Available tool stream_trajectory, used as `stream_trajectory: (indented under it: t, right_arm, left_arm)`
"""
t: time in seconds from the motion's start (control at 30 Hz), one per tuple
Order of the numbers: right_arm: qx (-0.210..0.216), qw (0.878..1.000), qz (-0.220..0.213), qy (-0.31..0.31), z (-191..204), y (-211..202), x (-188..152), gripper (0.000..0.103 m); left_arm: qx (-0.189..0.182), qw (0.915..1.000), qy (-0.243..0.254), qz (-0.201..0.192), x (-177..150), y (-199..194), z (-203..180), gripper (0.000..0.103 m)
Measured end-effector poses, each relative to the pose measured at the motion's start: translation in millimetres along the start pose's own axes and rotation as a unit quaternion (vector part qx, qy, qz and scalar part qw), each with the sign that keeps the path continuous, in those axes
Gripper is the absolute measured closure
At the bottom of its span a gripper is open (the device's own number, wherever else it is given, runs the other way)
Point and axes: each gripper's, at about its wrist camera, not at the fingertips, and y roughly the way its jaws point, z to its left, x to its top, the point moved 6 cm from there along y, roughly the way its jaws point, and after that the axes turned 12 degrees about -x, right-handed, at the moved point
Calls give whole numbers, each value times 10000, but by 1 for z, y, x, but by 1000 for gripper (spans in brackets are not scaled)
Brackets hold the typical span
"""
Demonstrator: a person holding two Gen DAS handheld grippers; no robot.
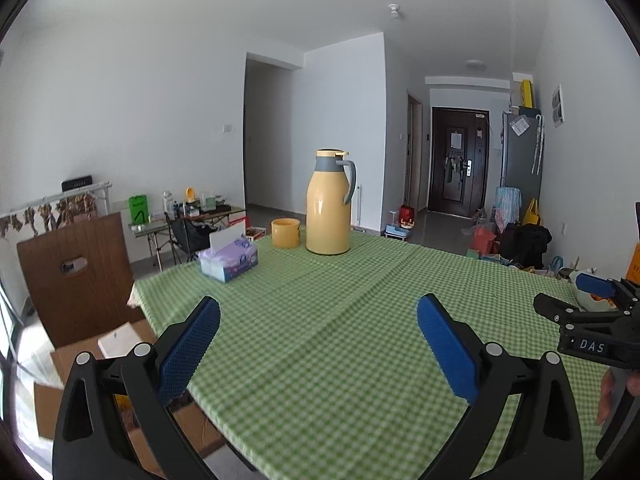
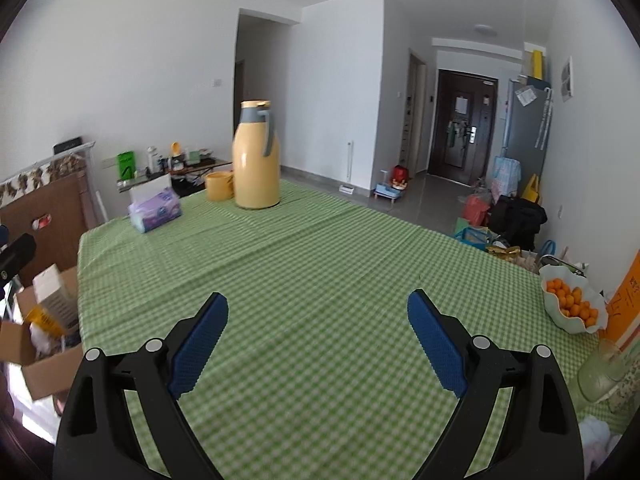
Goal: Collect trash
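Both grippers empty over the green checked tablecloth (image 2: 320,248)

Left gripper (image 1: 318,340) and right gripper (image 2: 318,334) jaws stand apart; trash sits in the open cardboard box (image 2: 44,364) beside the table's left edge; look there, move slowly.

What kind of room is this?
Most likely a lived-in apartment's dining area: a table with a green checked cloth, a yellow thermos jug, a fruit bowl, and an entrance door down the hall.

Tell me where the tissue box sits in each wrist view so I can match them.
Left wrist: tissue box left of centre, near the table's far left corner.
Right wrist: tissue box upper left, same corner.
Shared landmark: the yellow thermos jug, with the yellow cup between it and the box.
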Motion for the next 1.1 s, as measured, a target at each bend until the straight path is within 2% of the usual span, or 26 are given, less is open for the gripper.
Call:
stream_trajectory:
  t: [0.17,0.37,0.5,0.6,0.67,0.77,1.1]
  right_arm:
    - [229,9996,-145,26,5,-44,-23,15]
    - [400,9988,-248,-112,15,-82,-52,15]
    - [536,9972,-484,-181,20,-109,-73,15]
    - [602,9969,-506,-7,19,-122,-87,15]
    - [737,9959,-532,24,22,-129,-94,15]
    - [638,9963,-573,-101,30,-132,-96,15]
    - [630,9960,-630,71,27,-135,-95,15]
  left_arm:
    - [161,9998,-144,-44,-20,-51,-2,7]
    - [585,9981,-81,-190,-41,-109,1,7]
    - [936,9951,-37,-315,-61,-148,3,7]
    - [930,9952,-87,-304,-78,-169,5,7]
    - [964,9950,-146,-211,-91,-178,9,7]
    - [999,9947,-195,-157,-101,-184,16,7]
    - [1027,9945,-152,-129,-98,-182,27,7]
